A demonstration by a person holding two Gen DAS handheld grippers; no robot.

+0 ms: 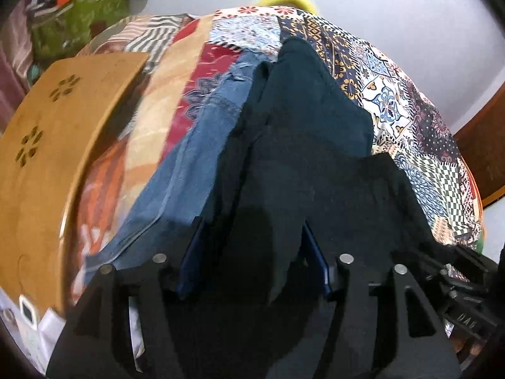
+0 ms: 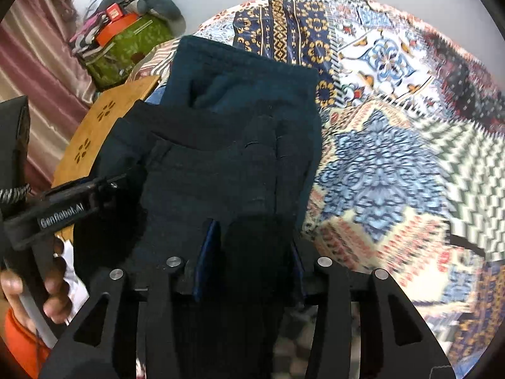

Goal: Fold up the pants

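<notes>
Left claw (image 1: 252, 252): jaws apart, dark cloth lying between the blue pads; pads do not seem to press it, so I judge it let go
Right claw (image 2: 252, 255): same, jaws parted around the near edge of the pants (image 2: 227, 145); no firm pinch visible
Hand (image 2: 38, 287): at the lower left of the right view, holding the other tool's grip
Pants: dark, layered on the patterned bedspread (image 2: 394, 126); a near layer lies over a farther teal one, edges roughly stacked
Jeans (image 1: 202, 139): beside the pants on the left, touching
Board (image 1: 63, 145): wooden, farther left
Progress: one fold appears laid down; smoothing and perhaps another fold remain, as I judge
</notes>
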